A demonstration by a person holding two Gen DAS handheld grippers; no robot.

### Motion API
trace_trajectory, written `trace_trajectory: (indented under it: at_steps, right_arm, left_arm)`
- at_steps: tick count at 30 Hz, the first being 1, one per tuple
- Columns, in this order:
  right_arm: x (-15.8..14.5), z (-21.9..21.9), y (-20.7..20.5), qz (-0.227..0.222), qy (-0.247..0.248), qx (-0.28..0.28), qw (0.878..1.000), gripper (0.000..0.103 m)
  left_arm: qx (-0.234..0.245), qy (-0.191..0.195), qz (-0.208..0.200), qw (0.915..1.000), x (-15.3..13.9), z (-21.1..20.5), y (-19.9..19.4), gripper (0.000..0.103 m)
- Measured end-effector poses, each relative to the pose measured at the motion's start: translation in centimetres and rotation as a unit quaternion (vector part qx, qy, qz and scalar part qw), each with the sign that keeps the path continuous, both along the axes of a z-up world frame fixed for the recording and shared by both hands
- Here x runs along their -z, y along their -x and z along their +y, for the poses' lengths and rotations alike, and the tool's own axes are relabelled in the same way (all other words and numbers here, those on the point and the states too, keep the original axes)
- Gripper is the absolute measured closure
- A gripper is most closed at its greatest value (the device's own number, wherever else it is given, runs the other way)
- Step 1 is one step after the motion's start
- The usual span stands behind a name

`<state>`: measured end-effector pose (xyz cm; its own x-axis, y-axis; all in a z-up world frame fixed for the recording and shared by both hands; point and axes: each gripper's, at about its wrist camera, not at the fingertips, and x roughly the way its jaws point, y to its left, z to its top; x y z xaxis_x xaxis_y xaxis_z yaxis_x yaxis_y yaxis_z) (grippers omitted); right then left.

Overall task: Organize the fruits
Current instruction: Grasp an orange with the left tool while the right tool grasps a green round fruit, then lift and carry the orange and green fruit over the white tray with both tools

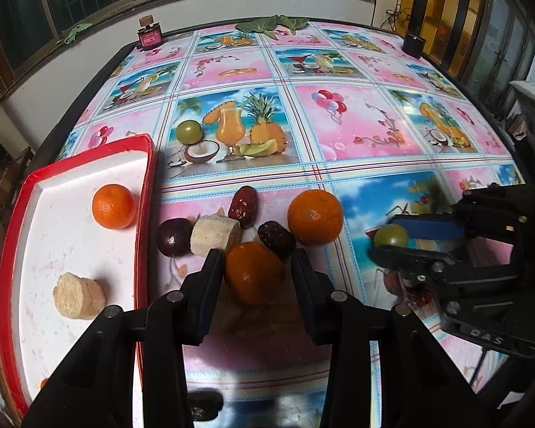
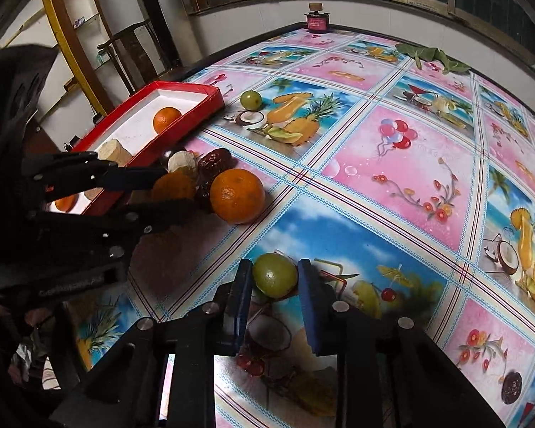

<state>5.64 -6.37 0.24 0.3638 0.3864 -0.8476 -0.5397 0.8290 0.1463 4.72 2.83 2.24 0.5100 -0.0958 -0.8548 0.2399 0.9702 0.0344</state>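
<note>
The left gripper point(image 1: 256, 267) has its fingers spread around a shaded orange point(image 1: 254, 271); the left pad seems to touch the fruit, a sliver of gap shows on the right, so it brackets the orange without a firm clamp that I can confirm. Just beyond its fingertips sits a cluster on the bench point(image 1: 356, 135): a pale cut banana chunk point(image 1: 215, 234), a dark round plum point(image 1: 174, 237) to that gripper's left of the chunk, a dark date point(image 1: 275, 239) and a redder date point(image 1: 243, 207) behind, and a bright orange point(image 1: 315, 216) to the right. To the left of this gripper stands a red-rimmed white tray point(image 1: 144, 192) holding another orange point(image 1: 113, 206) and a beige chunk point(image 1: 79, 296). The right gripper point(image 2: 274, 276) has its blue pads close on both sides of a green fruit point(image 2: 274, 274), apparently grasping it on the bench surface, though contact on the left pad is hard to tell. Farther ahead of the left gripper, a second green fruit point(image 1: 188, 131) lies alone on the patterned cloth. At the far edge of the bench rest green leaves point(image 1: 273, 25), a small dark red bottle point(image 1: 149, 37) and a black cup point(image 1: 413, 44).
</note>
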Motion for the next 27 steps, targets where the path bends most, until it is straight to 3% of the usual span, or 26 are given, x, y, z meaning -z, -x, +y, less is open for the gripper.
trace_trajectory:
  at_steps: [16,27]
  right_arm:
    - [0.1,-0.3,0.6,-0.004,0.008,0.004,1.0,0.074]
    - [-0.2,-0.1,1.6,-0.014,0.021,0.01,1.0,0.079]
  left_arm:
    - [-0.002,0.019,0.001,0.9998,-0.1,0.1,1.2,0.072]
    - [-0.004,0.038,0.0,0.9993,-0.8,0.6,3.4,0.071]
